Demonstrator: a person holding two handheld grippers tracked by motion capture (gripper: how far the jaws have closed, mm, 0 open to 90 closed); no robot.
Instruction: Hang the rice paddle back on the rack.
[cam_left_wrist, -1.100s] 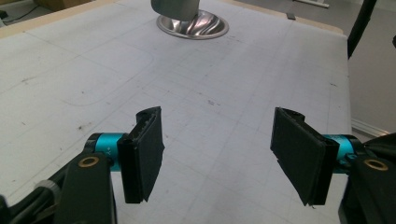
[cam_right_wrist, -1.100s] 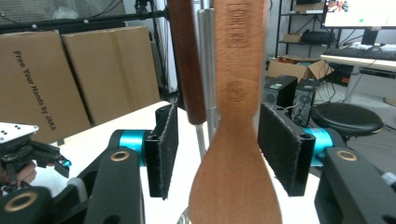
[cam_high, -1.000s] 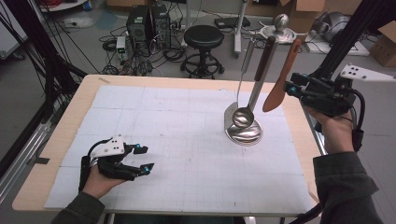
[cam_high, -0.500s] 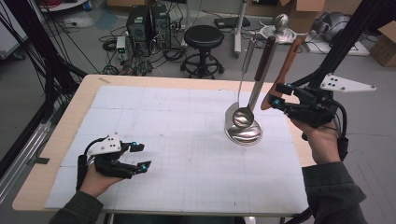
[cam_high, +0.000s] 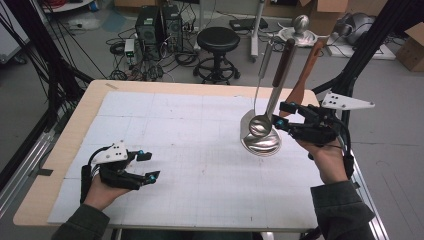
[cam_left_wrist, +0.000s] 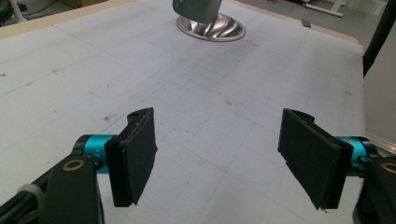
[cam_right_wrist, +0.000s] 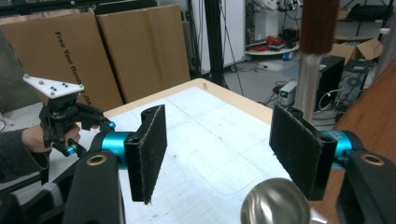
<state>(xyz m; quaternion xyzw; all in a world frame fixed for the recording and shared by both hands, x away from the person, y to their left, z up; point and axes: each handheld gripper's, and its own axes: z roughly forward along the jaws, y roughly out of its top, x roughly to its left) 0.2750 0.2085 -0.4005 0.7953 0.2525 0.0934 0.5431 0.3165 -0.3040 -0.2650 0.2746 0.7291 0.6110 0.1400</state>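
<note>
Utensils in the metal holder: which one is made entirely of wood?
The wooden spatula, rightmost, reddish-brown throughout. The ladle is all steel; the middle utensil has only a dark handle.

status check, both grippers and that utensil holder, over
Left gripper open, empty, low over the mat. Right gripper open beside the ladle in the steel holder, not gripping. Nothing in the way.

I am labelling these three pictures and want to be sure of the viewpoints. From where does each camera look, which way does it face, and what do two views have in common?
High view: above the person's side, looking forward and down on the table; both forearms, left gripper and right gripper show.
Left gripper view: rides the left gripper, facing across the table toward the steel holder; open jaws show.
Right gripper view: rides the right gripper, facing the left gripper across the table; open jaws, ladle between.
Shared: the holder shows in the high and left gripper views.
</note>
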